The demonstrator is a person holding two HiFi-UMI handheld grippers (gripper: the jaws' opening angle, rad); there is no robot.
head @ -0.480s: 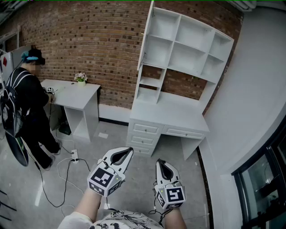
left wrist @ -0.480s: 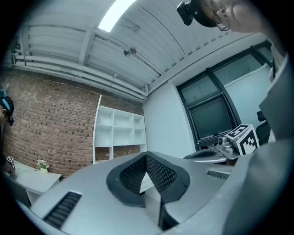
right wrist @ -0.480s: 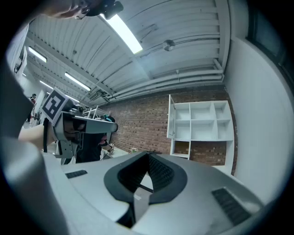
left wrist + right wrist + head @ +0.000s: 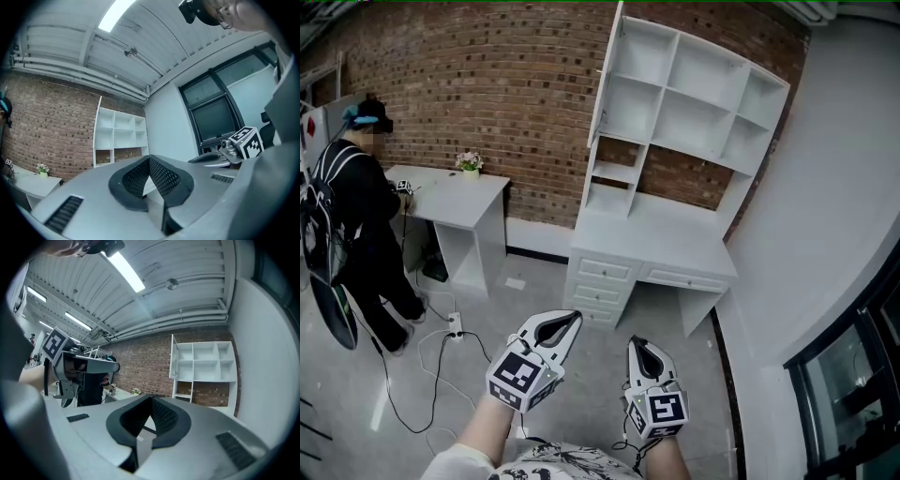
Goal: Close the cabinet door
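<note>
Both forearms reach forward from the bottom of the head view, side by side and low in the frame. The left gripper point(image 4: 572, 321) angles a little toward the right, its marker cube facing up. The right gripper point(image 4: 636, 342) points straight ahead, just beside the left one. Both are held about level over the grey floor point(image 4: 750, 412), well apart from the furniture.

In the left gripper view the fingers point(image 4: 136, 180) meet at their tips, pressed together with nothing between them. In the right gripper view the fingers point(image 4: 164, 416) likewise meet at the tips and are empty.

The door point(image 4: 602, 89) is on the left side of the white cabinet point(image 4: 694, 103), far ahead of both grippers. It is a thin white panel swung out toward the room and seen nearly edge-on, so it stands open. The cabinet's compartments are bare, and brick shows through the lower ones.

The cabinet sits on a white bench point(image 4: 656, 239) with drawers point(image 4: 605, 281) below its left part. It stands against the brick wall point(image 4: 487, 84), next to a plain white wall on the right.

Further left, a person point(image 4: 356, 216) in dark clothes stands at a second bench point(image 4: 464, 202) that carries a small plant point(image 4: 470, 164).
</note>
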